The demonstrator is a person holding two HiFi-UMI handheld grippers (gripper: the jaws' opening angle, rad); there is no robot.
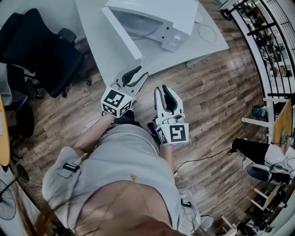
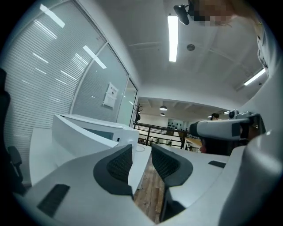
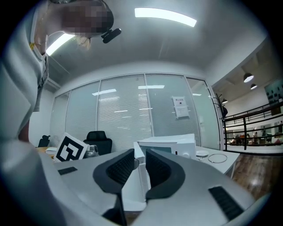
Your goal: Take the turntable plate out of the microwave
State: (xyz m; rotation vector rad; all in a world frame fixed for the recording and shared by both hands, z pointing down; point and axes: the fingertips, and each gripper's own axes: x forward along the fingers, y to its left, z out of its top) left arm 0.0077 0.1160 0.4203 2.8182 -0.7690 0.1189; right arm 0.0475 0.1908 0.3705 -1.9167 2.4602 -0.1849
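White microwave (image 1: 156,14), upper frame, is open; I've yet to reach the plate: left gripper (image 1: 142,72), right gripper (image 1: 161,90) empty, fingers (image 2: 117,165) slightly spread.

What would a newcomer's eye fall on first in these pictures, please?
First comes the white microwave at the top of the head view, standing on a white table with its door swung wide open. Just below it, over the wooden floor, the left gripper and the right gripper point toward it, their fingers slightly apart and empty. A black office chair sits at the left.
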